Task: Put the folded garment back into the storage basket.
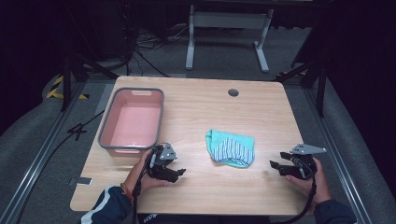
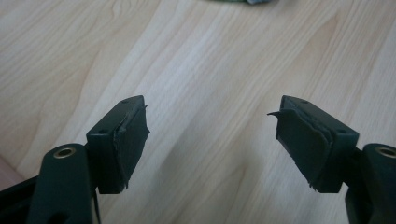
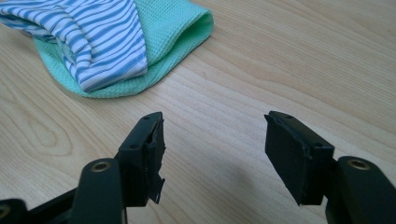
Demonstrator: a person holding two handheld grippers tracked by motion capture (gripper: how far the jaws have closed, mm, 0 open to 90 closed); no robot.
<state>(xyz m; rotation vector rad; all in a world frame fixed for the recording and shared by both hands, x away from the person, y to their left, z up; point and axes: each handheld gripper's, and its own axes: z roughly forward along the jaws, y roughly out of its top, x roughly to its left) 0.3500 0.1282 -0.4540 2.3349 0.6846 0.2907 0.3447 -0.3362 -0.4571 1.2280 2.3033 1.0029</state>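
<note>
Your left gripper rests low over the wooden table just below the pink bin, its jaws spread wide with nothing between them. Your right gripper sits near the table's right edge, jaws equally wide and empty, pointing toward the folded green-and-striped cloth lying between both tools.

Lying open between the left gripper and right gripper: bare surface, nothing crossing it. Blocking the middle just beyond that lane, a folded cloth. Occupying the far left corner, a pink bin.
</note>
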